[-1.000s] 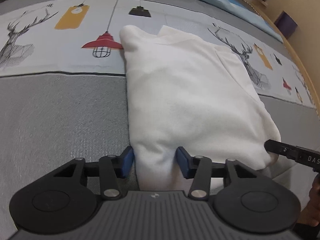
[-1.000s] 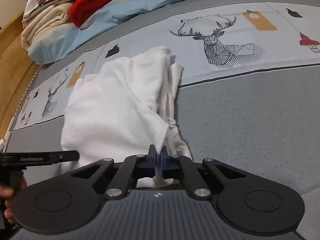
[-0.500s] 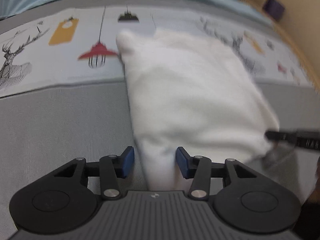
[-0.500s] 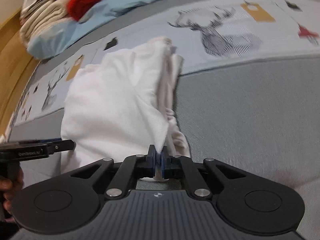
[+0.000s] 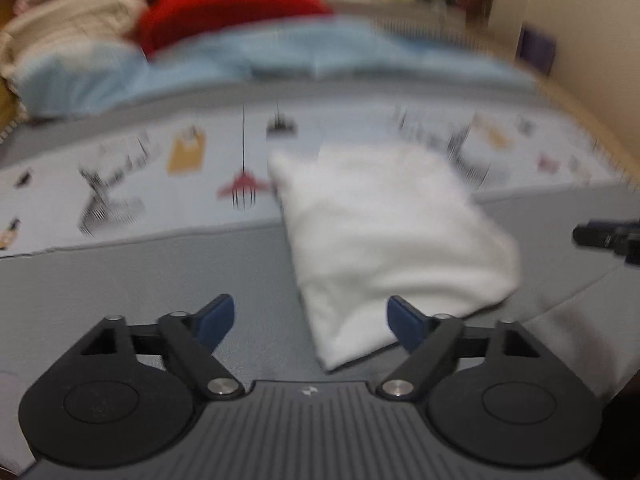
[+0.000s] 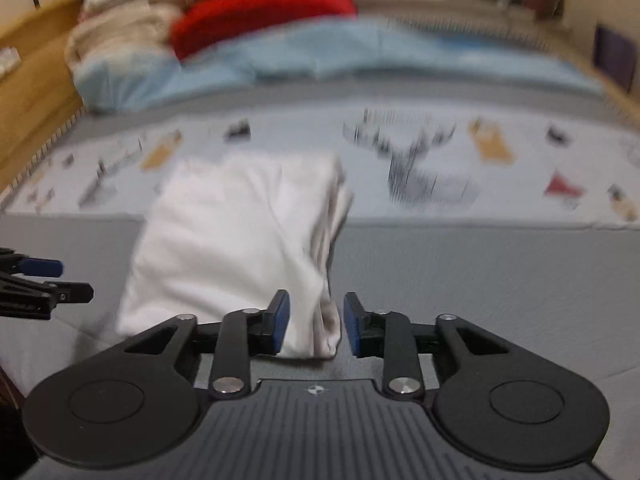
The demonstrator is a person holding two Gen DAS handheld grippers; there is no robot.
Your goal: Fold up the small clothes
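cloth [image 5: 392, 236]: folded white, on grey bed [image 5: 140, 276] across the printed band [image 6: 500, 160] | room: blue bedding [image 5: 320, 60], red pile [image 6: 260, 12] behind, blurred | my left claw [image 5: 310, 316]: spread, cloth's near corner between fingers | my right claw [image 6: 314, 320]: was pinching the cloth edge, now apart around it | both views have tilted up.

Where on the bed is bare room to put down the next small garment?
Free: the plain grey cover right of the folded white garment, and the grey stretch on its left, below the printed band. Crowded: the far end, with the blue quilt, red cloth and beige pile.
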